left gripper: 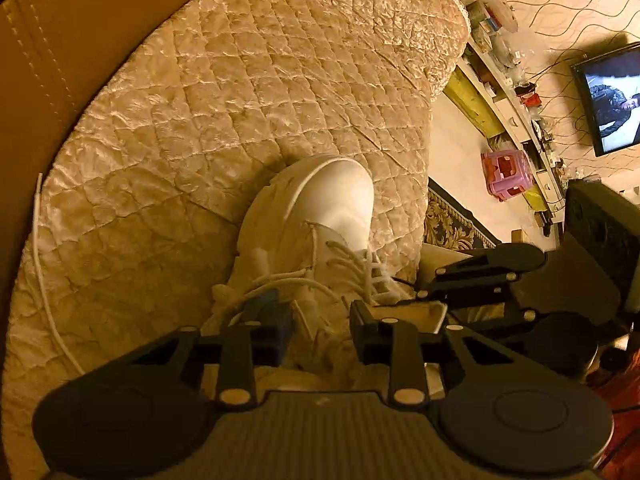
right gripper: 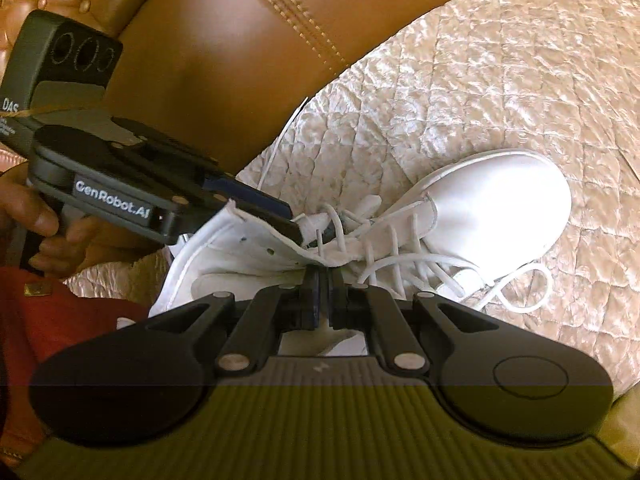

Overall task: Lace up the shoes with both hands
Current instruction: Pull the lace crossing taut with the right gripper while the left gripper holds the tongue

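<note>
White shoe (right gripper: 460, 216) on quilted cover (right gripper: 520, 80), just ahead of both jaws. Left gripper (left gripper: 320, 316): jaws apart, straddling lace (left gripper: 280, 280). Right gripper (right gripper: 323, 280): jaws nearly closed, pinching eyelet flap (right gripper: 256, 240).

White shoe (left gripper: 320, 216) lying on quilted cover (left gripper: 224, 92), toe pointing away. Left gripper (left gripper: 320, 320) hanging open over laces (left gripper: 348, 264). Right gripper (left gripper: 424, 294) reaching in from right.

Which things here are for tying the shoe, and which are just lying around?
For the job: shoe, laces, left gripper, right gripper.

Just lying about: pink stool, TV, shelf clutter, quilted cover.
</note>
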